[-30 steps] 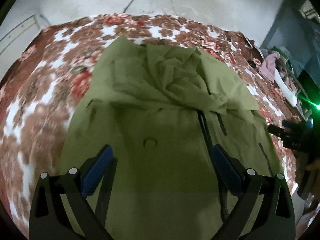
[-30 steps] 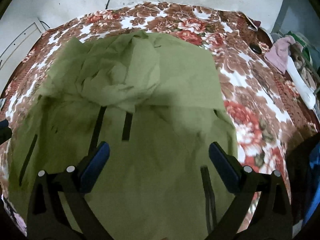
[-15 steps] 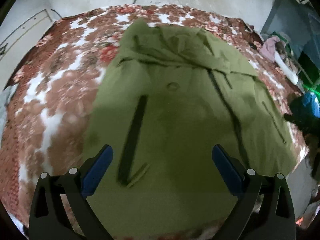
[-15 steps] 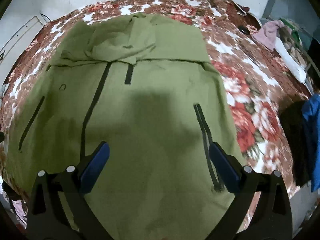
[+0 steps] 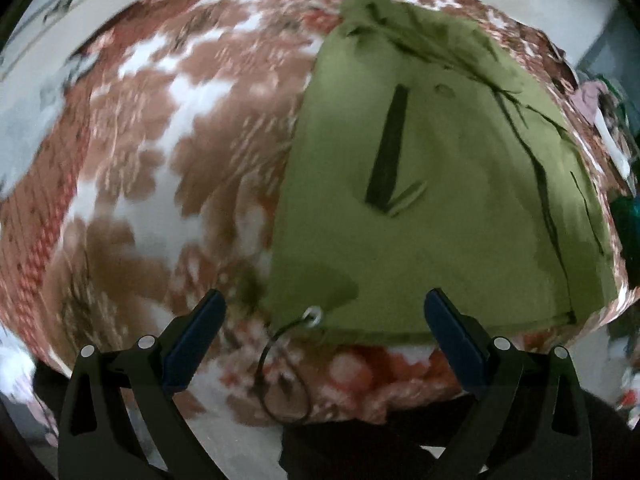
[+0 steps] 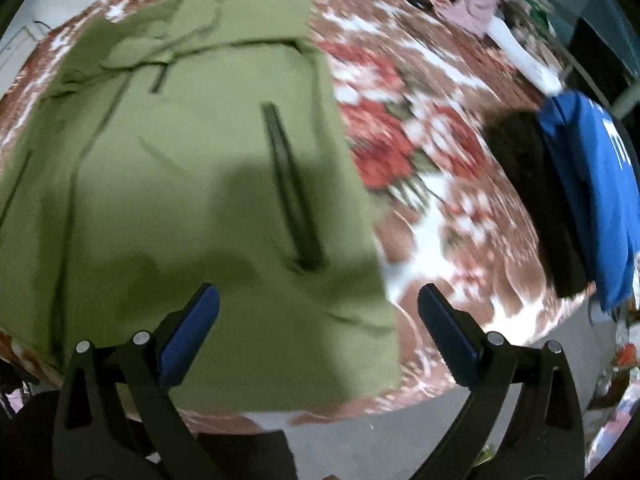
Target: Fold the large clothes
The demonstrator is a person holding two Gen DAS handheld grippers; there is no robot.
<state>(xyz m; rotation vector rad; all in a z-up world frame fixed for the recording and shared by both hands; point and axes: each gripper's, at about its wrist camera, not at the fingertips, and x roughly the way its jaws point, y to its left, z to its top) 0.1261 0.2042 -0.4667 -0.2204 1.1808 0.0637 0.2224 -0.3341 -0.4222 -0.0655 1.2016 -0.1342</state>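
Olive green jacket (image 5: 432, 208) lies spread front-up on a bed with a red, brown and white floral blanket (image 5: 160, 152). Hood (image 5: 436, 36) is bunched at the far end, hem toward the cameras at the near bed edge.

Left view: jacket fills the right half, bare blanket on the left. Dark pocket strip (image 5: 388, 148) runs lengthwise on the near panel, dark front zipper line (image 5: 540, 184) further right. A metal eyelet (image 5: 313, 313) sits at the near left hem corner, with a thin dark drawcord (image 5: 276, 376) looping from it down over the bed edge. Left gripper (image 5: 324, 332) hovers above that hem corner, jaws spread wide, blue pads (image 5: 196, 332) apart, nothing between them, no contact with cloth.

Right view: jacket fills the left and centre, blanket exposed on the right. Second dark pocket strip (image 6: 292, 188) runs down the right panel. Right gripper (image 6: 318, 324) hangs over the near right hem corner, jaws also wide, gripping nothing; left pad (image 6: 188, 332) is over the green cloth, right pad over blanket. Gripper shadow falls on the jacket.

Well right of the jacket, a dark garment (image 6: 536, 200) and a blue garment (image 6: 592, 184) with white print lie side by side at the bed's right edge. Farther back, a pink cloth (image 6: 480, 8) and a white item (image 6: 520, 52), probably more laundry, too blurred to say. Both views are motion-smeared.
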